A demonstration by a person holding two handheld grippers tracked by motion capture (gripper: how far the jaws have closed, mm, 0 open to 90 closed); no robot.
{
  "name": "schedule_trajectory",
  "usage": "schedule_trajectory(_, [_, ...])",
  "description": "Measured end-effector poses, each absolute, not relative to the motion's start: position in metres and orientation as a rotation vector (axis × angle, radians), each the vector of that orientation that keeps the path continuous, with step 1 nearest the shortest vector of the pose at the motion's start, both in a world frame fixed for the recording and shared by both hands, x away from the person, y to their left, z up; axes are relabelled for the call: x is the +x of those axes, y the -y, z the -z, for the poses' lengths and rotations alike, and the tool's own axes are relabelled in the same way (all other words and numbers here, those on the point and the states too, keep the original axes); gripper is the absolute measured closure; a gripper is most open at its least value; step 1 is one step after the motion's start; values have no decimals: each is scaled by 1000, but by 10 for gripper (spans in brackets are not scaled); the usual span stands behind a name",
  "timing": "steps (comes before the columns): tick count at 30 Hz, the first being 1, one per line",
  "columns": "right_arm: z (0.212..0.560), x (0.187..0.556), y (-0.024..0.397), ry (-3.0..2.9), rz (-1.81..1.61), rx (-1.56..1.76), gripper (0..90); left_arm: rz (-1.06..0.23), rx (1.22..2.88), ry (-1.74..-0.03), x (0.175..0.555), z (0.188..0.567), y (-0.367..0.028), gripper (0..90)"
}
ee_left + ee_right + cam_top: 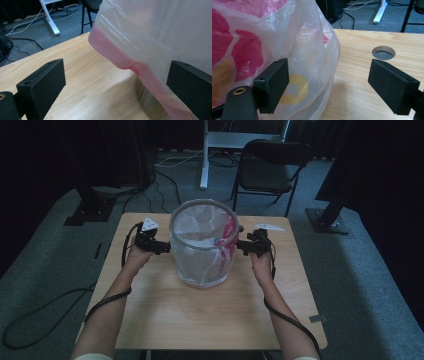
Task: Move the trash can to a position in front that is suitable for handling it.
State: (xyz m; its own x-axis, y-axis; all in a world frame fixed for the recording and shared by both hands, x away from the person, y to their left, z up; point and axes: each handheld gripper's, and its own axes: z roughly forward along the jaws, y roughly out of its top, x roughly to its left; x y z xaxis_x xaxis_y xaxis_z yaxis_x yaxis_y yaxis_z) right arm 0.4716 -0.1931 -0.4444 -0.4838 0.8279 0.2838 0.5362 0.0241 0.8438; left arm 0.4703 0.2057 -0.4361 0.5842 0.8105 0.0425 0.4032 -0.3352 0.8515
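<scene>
A round mesh bin [202, 245] lined with a translucent plastic bag stands in the middle of the wooden table [200, 315]. The bag carries red and yellow print [242, 55] and a pink hem [120, 57]. My left gripper [159, 246] sits at the bin's left side, open, its jaws apart with the bag's side [162, 37] beside the right jaw. My right gripper [244, 247] sits at the bin's right side, open, the bag bulging behind its left jaw and bare table between the jaws.
A round cable hole [383, 52] is cut in the table near the right gripper. A black folding chair [270, 167] and a white desk leg [204, 155] stand beyond the table's far edge. Cables lie on the grey carpet.
</scene>
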Motion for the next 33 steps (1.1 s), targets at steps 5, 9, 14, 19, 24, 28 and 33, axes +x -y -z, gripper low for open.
schedule_trajectory(5, [443, 479, 197, -2041, -1435, 1399, 126, -631, 1992, -990, 476, 441, -202, 18])
schedule_trajectory(9, [435, 486, 195, -2025, -1397, 1381, 126, -617, 1965, -1004, 482, 441, -201, 19])
schedule_trajectory(14, [432, 497, 192, -2038, -1379, 1384, 126, -597, 1917, -1020, 488, 436, -202, 18])
schedule_trajectory(19, [435, 502, 186, -2052, -1387, 1393, 138, -607, 1930, -1015, 490, 434, -200, 19])
schedule_trajectory(24, [438, 502, 187, -2050, -1426, 1416, 138, -611, 1942, -1009, 488, 433, -200, 20])
schedule_trajectory(28, [436, 500, 187, -2057, -1419, 1404, 148, -621, 1951, -1012, 486, 432, -200, 21])
schedule_trajectory(33, [436, 496, 187, -2073, -1430, 1390, 149, -616, 1950, -1011, 483, 432, -201, 21])
